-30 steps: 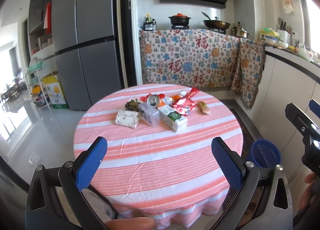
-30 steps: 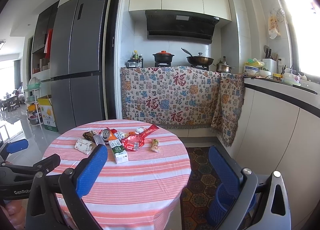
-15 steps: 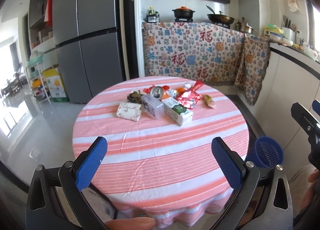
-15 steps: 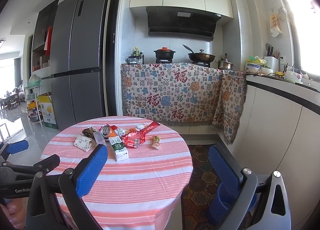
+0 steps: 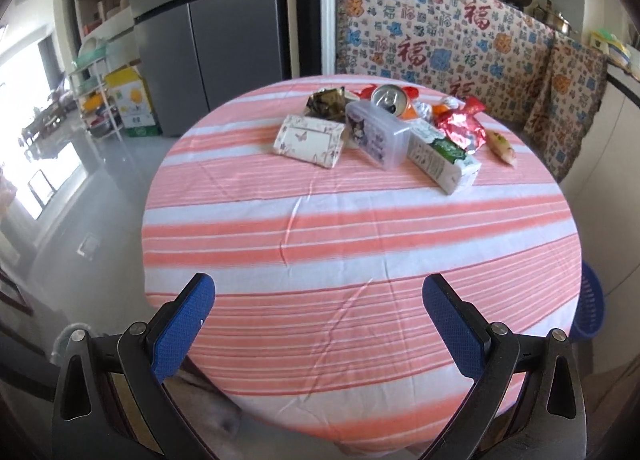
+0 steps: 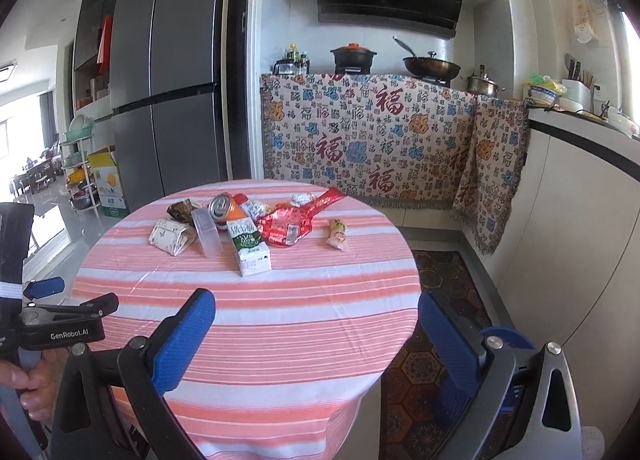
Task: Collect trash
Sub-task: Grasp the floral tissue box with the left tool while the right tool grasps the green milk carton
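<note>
Both the left tongs point(image 5: 318, 314) and right tongs point(image 6: 316, 330) gape wide, empty, with the trash pile point(image 5: 384, 132) well ahead on the striped surface point(image 5: 360, 240).

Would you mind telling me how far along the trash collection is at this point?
Nothing looks collected yet. The carton, can, red wrapper, clear box and other litter all lie on the table. Both the left gripper and right gripper are open and empty. All pieces remain to go in the blue bin.
</note>
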Action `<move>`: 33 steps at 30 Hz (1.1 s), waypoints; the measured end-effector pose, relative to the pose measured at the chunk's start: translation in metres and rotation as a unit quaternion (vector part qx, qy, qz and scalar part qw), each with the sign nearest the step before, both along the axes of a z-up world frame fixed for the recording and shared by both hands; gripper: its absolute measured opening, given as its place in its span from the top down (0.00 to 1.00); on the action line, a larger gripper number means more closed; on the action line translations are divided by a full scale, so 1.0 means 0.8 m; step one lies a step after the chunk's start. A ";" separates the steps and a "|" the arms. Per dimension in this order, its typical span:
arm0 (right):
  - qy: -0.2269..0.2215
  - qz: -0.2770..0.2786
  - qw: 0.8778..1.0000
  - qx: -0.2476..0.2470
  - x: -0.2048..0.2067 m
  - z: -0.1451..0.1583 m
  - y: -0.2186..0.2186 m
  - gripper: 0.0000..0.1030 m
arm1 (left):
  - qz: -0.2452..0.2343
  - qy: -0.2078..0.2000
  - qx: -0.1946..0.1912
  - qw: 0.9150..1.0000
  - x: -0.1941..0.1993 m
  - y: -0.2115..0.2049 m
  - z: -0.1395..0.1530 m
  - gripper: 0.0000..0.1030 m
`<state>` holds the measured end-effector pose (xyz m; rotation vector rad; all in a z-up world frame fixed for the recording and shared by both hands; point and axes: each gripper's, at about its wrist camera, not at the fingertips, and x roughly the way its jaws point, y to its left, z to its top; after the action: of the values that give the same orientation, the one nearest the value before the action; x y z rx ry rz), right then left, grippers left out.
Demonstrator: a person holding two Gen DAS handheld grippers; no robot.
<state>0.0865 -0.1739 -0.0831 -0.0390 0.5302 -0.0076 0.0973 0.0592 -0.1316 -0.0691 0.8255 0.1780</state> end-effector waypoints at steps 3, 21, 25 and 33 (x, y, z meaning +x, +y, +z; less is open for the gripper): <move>0.029 0.017 0.999 -0.002 0.025 -0.022 0.007 0.00 | 0.006 0.015 -0.009 1.000 0.030 0.011 -0.012 0.00; 0.186 0.127 0.973 -0.040 0.218 -0.142 0.065 0.00 | 0.069 0.055 -0.024 0.996 0.226 0.044 -0.069 0.01; 0.185 0.130 0.973 -0.040 0.227 -0.142 0.075 0.00 | 0.063 0.059 -0.002 0.996 0.249 0.043 -0.077 0.01; 0.195 0.134 0.971 -0.046 0.234 -0.149 0.089 0.00 | 0.103 0.090 0.006 0.991 0.226 0.103 -0.075 0.00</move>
<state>0.2739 -0.1031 -0.2023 -0.2047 0.9143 0.2437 0.2779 0.1413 -0.1914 -0.1291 0.9970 0.3889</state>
